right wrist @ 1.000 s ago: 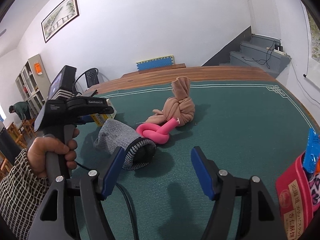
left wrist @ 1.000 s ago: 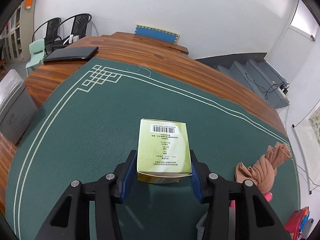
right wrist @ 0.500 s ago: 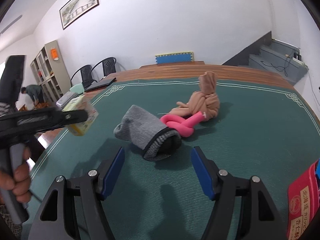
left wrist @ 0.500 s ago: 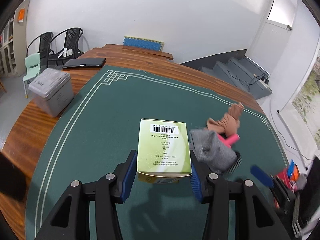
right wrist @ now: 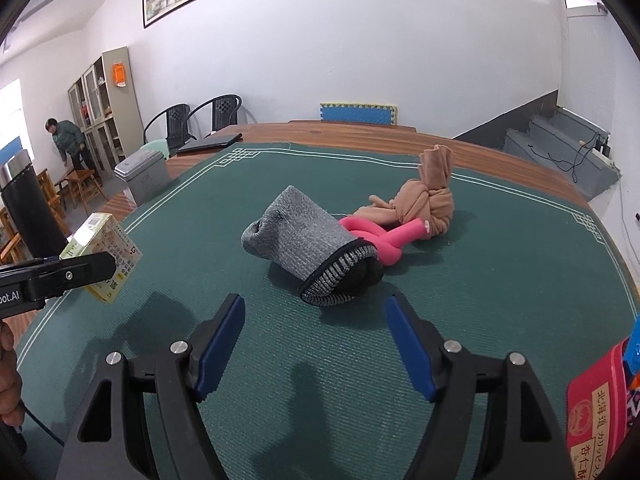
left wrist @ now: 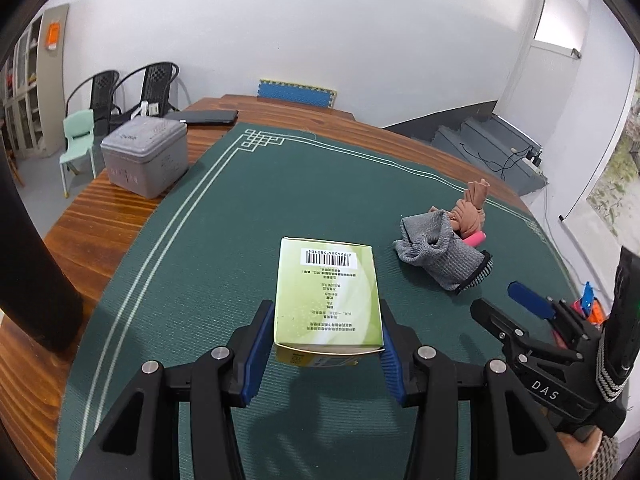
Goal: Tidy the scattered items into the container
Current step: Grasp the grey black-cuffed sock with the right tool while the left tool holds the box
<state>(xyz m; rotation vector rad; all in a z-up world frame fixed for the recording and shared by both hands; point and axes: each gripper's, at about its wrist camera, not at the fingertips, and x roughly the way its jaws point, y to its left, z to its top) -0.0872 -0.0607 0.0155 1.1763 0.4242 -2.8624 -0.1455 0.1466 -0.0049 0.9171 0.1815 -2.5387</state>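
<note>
The red container (right wrist: 596,412) is mostly cut off at the frame's edge. A gray sock (right wrist: 308,244), pink toy (right wrist: 384,240) and tan cloth (right wrist: 428,204) sit together on the green surface (right wrist: 500,264). Left tongs (left wrist: 326,344) clamp a green box (left wrist: 326,300) in the air. Right tongs (right wrist: 316,344) have just been opening, nothing between them, angled down before the sock.

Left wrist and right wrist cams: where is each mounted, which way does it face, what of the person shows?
Left wrist: on the left tongs, looking down over the green box they clamp, across the green mat; right tongs and a sleeve at right.
Right wrist: on the right tongs, open, facing the grey sock; left tongs and a hand at left.
Shared: box, sock, tan cloth, grey tin.
</note>
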